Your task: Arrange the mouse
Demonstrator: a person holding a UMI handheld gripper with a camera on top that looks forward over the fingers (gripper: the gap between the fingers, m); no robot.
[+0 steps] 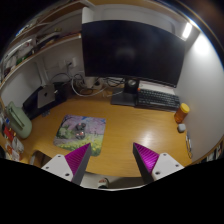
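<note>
The wooden counter (120, 128) carries a large black monitor (130, 50), a black keyboard (157, 98) and a rectangular patterned mouse mat (80, 129). The gripper (112, 158) jaws stand wide, empty. No mouse is visible; arranging appears not yet begun.

One counter (115, 125) carries everything. On it stand one monitor (128, 50), one keyboard (158, 98) and one picture-printed mat (80, 129). One orange bottle (183, 113) stands near the keyboard's end. One green object (19, 121) lies off to the side. Two fingers (75, 160) show, each with one magenta pad. No mouse can be made out.
</note>
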